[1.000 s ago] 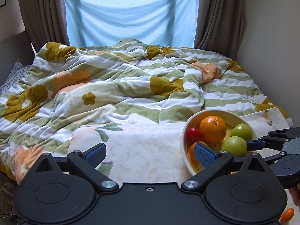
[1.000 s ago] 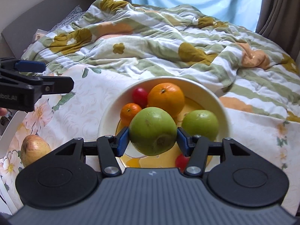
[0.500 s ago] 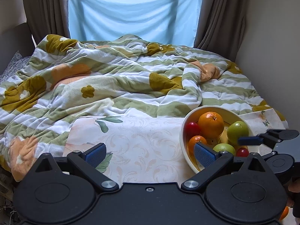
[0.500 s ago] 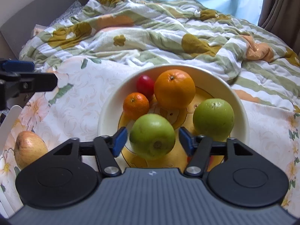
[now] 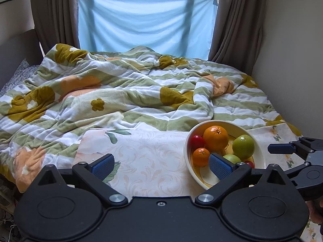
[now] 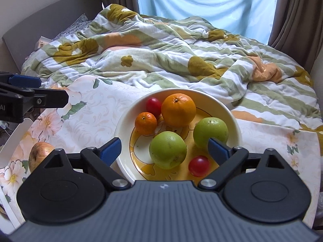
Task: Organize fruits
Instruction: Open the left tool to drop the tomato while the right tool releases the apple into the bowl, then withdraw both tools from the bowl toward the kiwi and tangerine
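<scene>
A rumpled striped blanket [image 6: 181, 60] covers the bed behind a floral cloth [image 6: 90, 117], where a cream bowl [image 6: 232, 119] holds a large orange [image 6: 178, 109], two green apples, a mandarin [image 6: 145, 122] and two red fruits. The right gripper [image 6: 164, 148], fingers just opened wide, leaves the nearer green apple [image 6: 168, 149] resting free in the bowl. The left gripper [image 5: 161, 164], fingers spread and empty, hovers over the cloth beside the bowl
</scene>
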Demonstrator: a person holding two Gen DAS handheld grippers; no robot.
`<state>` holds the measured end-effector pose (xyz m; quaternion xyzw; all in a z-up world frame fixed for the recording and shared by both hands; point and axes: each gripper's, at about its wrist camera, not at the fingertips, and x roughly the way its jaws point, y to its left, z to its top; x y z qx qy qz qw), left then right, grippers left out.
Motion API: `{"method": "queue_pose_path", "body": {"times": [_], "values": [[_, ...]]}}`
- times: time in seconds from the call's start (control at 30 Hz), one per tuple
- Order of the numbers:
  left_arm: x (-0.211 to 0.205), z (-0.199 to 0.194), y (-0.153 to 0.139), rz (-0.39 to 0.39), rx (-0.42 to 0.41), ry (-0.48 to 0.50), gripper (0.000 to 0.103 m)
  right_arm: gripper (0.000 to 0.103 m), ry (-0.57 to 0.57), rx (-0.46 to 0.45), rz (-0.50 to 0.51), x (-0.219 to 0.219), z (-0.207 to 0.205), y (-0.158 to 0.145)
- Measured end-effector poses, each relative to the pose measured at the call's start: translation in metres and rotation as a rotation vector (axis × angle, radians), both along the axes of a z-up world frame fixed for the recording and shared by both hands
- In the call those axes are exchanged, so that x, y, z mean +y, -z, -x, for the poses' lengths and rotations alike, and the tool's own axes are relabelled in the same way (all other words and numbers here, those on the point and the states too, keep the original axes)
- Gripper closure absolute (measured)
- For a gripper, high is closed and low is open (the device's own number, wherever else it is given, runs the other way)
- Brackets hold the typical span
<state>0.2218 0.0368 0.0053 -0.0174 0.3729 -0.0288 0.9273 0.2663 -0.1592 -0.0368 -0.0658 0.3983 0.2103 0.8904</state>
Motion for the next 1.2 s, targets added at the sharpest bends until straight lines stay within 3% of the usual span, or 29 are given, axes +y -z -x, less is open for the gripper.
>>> {"method": "queue_pose_path", "body": {"times": [0.47,0.73,1.0,1.2], "values": [[-0.019,0.073,-0.047,-0.006,-0.12,-0.063,0.001,0.0,0.029,-0.108,-0.045,-0.041,0.07,-0.059],[-0.039,0.119,-0.059,-0.008,-0.15,-0.083,0.001,0.0,0.091,-0.089,-0.078,-0.066,0.114,-0.081],[-0.061,0.152,-0.05,-0.028,-0.151,-0.112,0.001,0.0,0.114,-0.075,-0.118,-0.091,0.159,-0.087],[-0.076,0.157,-0.012,-0.047,-0.113,-0.118,0.001,0.0,0.146,-0.067,-0.083,-0.108,0.174,-0.061]]}}
